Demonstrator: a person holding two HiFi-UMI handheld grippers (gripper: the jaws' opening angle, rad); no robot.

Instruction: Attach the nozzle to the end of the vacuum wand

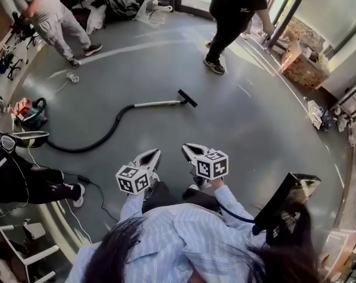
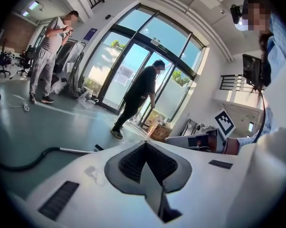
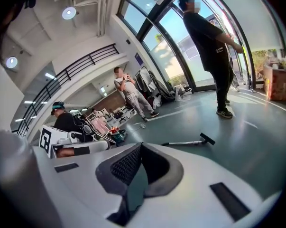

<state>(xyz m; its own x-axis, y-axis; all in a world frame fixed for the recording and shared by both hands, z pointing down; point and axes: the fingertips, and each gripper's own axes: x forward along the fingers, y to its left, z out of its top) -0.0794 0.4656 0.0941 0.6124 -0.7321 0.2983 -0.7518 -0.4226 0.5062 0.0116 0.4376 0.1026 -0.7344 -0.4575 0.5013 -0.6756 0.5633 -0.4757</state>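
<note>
On the grey floor lies the silver vacuum wand [image 1: 157,104], with a black nozzle [image 1: 187,98] touching its far end and a black hose [image 1: 101,137] curving back to the vacuum body [image 1: 33,113]. My left gripper [image 1: 148,157] and right gripper [image 1: 193,152] hang side by side well short of the wand, both shut and empty. In the left gripper view my left gripper [image 2: 145,144] points toward the wand [image 2: 76,150]. In the right gripper view the wand [image 3: 183,143] and nozzle [image 3: 207,138] lie beyond my right gripper [image 3: 141,145].
A person in grey [image 1: 52,16] stands at the far left and a person in black [image 1: 234,13] near the glass doors. A seated person in black [image 1: 24,181] is close on my left. A cardboard box [image 1: 301,63] sits by the doors.
</note>
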